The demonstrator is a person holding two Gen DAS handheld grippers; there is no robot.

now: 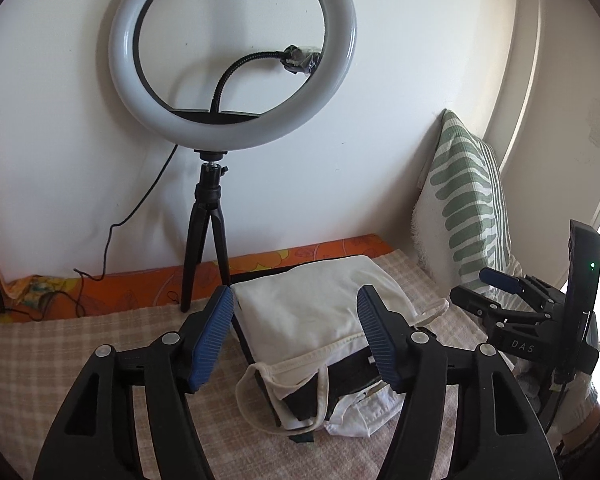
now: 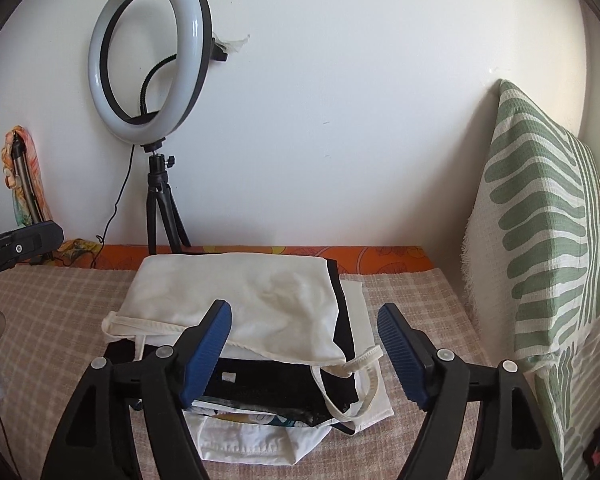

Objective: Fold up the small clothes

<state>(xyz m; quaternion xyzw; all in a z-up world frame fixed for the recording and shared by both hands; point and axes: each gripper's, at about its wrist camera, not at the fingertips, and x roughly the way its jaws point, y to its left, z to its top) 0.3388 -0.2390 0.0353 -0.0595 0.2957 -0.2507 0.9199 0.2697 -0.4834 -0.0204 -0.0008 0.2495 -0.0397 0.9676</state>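
Observation:
A pile of folded small clothes lies on the checked beige cloth [image 1: 60,352]. On top is a folded cream tank top [image 1: 308,312] with its straps loose at the front; it also shows in the right wrist view [image 2: 260,304]. Under it are a black garment [image 2: 260,388] and a white one [image 2: 244,444]. My left gripper [image 1: 296,340] is open and empty, held just above the pile's near side. My right gripper [image 2: 304,352] is open and empty, above the pile's front edge. The right gripper also shows at the right of the left wrist view [image 1: 496,292].
A ring light on a black tripod [image 1: 208,216] stands behind the pile against the white wall. A green-and-white patterned pillow [image 2: 540,240] leans at the right. An orange printed sheet edge [image 1: 140,280] runs along the back. A cable trails at the back left.

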